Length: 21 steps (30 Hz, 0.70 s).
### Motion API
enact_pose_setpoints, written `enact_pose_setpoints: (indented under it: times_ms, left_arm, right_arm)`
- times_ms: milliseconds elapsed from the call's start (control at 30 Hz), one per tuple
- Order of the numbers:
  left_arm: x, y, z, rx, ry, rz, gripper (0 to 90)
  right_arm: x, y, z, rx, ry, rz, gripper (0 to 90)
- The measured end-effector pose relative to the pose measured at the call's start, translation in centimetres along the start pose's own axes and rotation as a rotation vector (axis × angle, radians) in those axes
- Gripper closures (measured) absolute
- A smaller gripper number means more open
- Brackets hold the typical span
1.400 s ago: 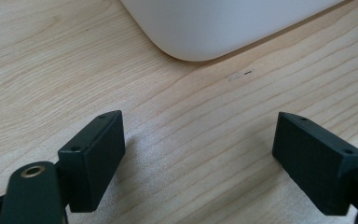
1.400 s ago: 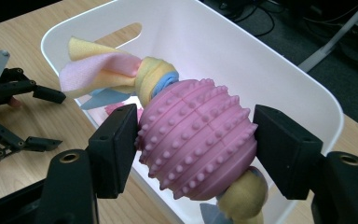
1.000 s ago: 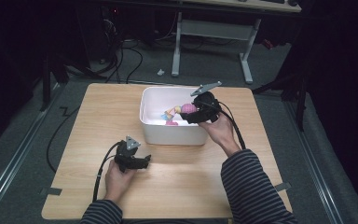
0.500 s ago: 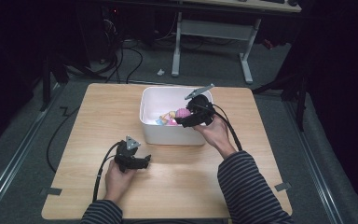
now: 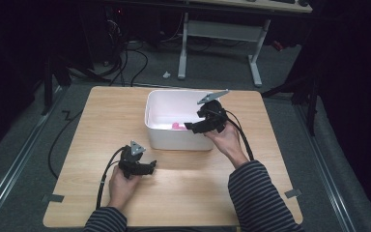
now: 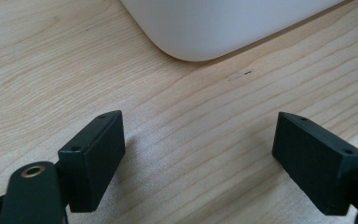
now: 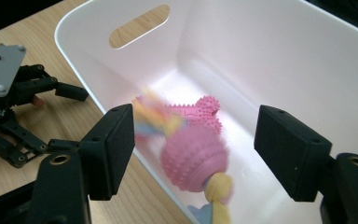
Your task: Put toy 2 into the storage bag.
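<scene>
Pink spiky toy (image 5: 177, 126) seen in the white bin (image 5: 160, 137) near the table's (image 5: 92, 125) far edge, right gripper (image 5: 189, 127) held over the bin's near right corner, left gripper (image 5: 150, 166) rested near the table's front edge, jaws spread on bare wood in the left gripper view, toy (image 7: 193, 154) blurred above the bin floor (image 7: 242, 70) in the right gripper view, jaws just opened, parted clear of it.

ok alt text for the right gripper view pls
A pink spiky rubber toy with a blurred pastel rope through it sits inside a white plastic bin, between the right gripper's open black jaws, which have just been opening. The left gripper rests on the wooden table beyond the bin.
</scene>
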<state>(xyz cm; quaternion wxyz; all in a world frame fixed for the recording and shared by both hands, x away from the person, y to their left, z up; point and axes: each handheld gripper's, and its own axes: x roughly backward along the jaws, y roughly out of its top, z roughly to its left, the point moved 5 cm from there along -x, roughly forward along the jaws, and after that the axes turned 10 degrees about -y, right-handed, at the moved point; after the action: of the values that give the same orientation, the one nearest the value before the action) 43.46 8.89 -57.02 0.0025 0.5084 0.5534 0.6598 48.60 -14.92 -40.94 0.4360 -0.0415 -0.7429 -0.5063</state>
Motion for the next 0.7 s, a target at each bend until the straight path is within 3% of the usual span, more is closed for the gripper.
enact_pose_setpoints:
  times_ms: [400, 633, 700]
  left_arm:
    - [0.0, 0.0, 0.0, 0.001, 0.0, 0.0, 17.5]
    - [0.0, 0.0, 0.0, 0.001, 0.001, -0.001, 17.5]
    - [0.0, 0.0, 0.0, 0.001, 0.001, -0.001, 17.5]
  right_arm:
    - [3.9, -2.9, -1.8, -0.051, -0.043, -0.085, 33.7]
    - [6.1, -5.9, -3.2, -0.099, -0.074, -0.119, 36.6]
    - [6.4, -7.0, -3.6, -0.106, -0.1, -0.104, 37.0]
